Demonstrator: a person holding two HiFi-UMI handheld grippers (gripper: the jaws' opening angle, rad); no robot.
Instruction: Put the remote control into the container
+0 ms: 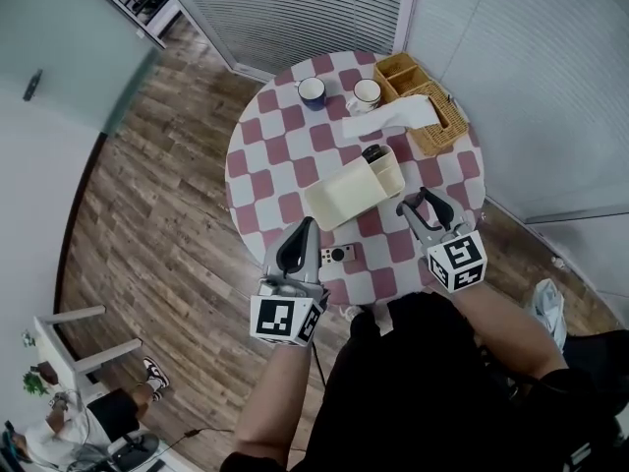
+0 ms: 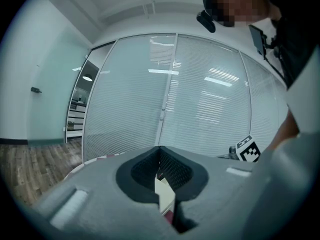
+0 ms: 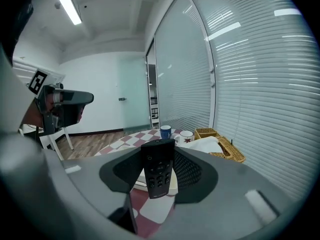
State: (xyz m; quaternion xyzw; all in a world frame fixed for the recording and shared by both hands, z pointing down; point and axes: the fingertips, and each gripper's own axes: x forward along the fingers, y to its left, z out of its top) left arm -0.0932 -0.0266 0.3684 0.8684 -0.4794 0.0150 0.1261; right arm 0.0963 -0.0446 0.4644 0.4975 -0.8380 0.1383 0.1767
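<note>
A black remote control [image 3: 157, 168] stands lengthwise between the jaws of my right gripper [image 3: 157, 156], which is shut on it, buttons facing the camera. In the head view that right gripper [image 1: 420, 205] hangs over the table's near right part, just right of a flat cream container [image 1: 339, 193]. A smaller cream box [image 1: 387, 173] lies against the container's far right corner. My left gripper [image 1: 303, 232] is shut and holds nothing, hovering at the near edge below the container. Through the slit of the left gripper [image 2: 160, 176] a cream sliver of the container [image 2: 164, 195] shows.
The round table [image 1: 263, 155] has a red and white checked cloth. At its far side stand a blue mug [image 1: 313, 91], a white mug [image 1: 366, 93] and a wicker basket [image 1: 439, 126] with a white cloth [image 1: 388, 118]. A small white device [image 1: 337, 255] lies beside the left gripper.
</note>
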